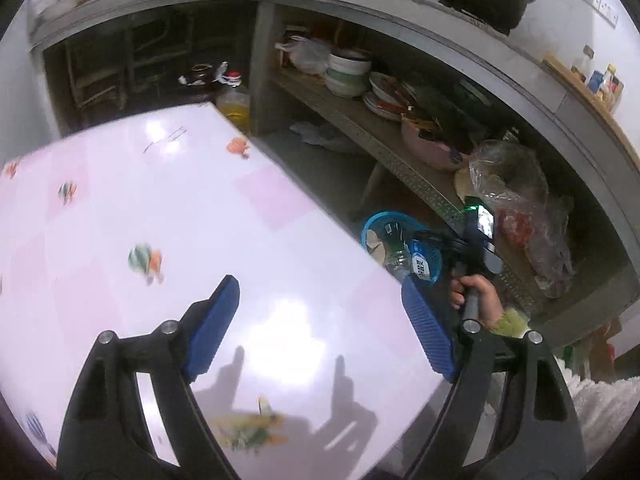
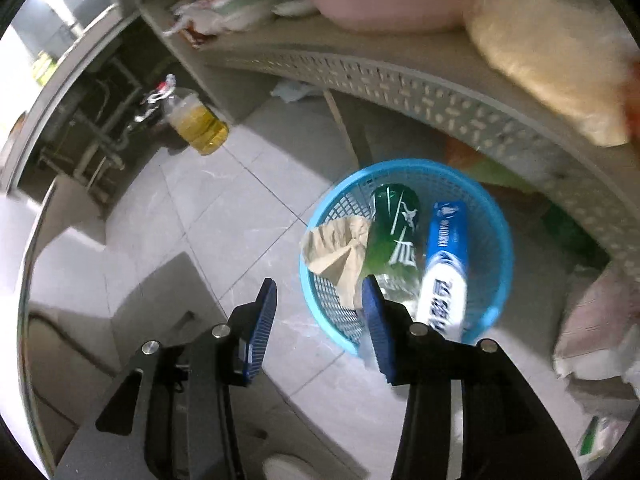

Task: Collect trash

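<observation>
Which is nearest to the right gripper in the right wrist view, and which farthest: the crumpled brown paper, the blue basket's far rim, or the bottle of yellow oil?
From the right gripper:
1. Crumpled brown paper, in the basket just beyond the fingertips.
2. Far rim of the blue basket, farther ahead on the floor.
3. Bottle of yellow oil, far off to the upper left, by the cabinet.

Grey tiled floor (image 2: 192,216); cluttered shelf (image 1: 360,120) under a counter (image 1: 400,12).

Left gripper (image 1: 320,320) held wide open above pink tablecloth (image 1: 180,220), nothing between blue pads (image 1: 216,320). Blue basket (image 1: 374,226) with bottle (image 1: 400,258) seen beyond right fingertip. Hand (image 1: 480,300) seen right of it.
</observation>
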A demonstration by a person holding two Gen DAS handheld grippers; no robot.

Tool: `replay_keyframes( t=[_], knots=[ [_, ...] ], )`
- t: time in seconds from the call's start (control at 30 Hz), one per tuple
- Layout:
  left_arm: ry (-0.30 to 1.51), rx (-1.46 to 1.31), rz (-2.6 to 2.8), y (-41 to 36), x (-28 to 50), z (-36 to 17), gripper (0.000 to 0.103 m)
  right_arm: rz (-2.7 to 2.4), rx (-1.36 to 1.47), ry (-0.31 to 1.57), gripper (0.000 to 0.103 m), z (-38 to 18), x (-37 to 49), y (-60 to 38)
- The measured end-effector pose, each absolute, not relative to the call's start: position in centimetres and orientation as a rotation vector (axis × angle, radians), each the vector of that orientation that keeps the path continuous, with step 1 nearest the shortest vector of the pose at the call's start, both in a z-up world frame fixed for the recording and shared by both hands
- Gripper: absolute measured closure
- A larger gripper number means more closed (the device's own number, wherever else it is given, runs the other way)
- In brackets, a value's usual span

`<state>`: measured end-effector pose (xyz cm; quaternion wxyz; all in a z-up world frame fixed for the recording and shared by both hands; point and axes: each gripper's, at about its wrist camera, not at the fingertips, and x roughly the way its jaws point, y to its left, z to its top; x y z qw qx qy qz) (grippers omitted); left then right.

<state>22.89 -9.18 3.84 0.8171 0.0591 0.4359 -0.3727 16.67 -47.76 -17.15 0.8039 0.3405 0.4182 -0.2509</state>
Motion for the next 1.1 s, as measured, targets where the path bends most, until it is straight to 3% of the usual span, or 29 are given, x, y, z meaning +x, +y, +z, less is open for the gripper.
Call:
replay_keyframes(
  t=[0.17, 0.27, 0.43, 0.6, 0.93, 1.1],
  knots=[
    [0.853, 0.056, -0.783, -6.5, 19.3, 3.7, 0.018, -0.51, 0.632, 0.839, 0.056, -11.4, 11.8, -43.0],
    [0.805, 0.038, -0.761, -5.9, 17.0, 3.5, 0.012, -0.488, 0.558, 0.785, 0.045, -6.8, 8.3, -39.0],
    [0.785, -0.021, -0.76, -4.3, 13.9, 3.1, 0.011, -0.455, 0.46, 0.696, 0.019, -0.3, 3.0, -33.2],
    [0.779, -0.037, -0.709, -3.3, 11.4, 2.7, 0.008, -0.45, 0.356, 0.67, 0.008, 3.5, -0.6, -28.0],
    [0.696, 0.15, -0.476, -5.3, 6.3, 2.4, 0.008, -0.582, 0.203, 0.687, 0.006, 5.4, -4.8, -21.5],
    [0.745, 0.238, -0.391, -6.0, 4.1, 1.3, 0.008, -0.598, 0.09, 0.638, 0.006, 5.3, -6.4, -18.6]
  ],
)
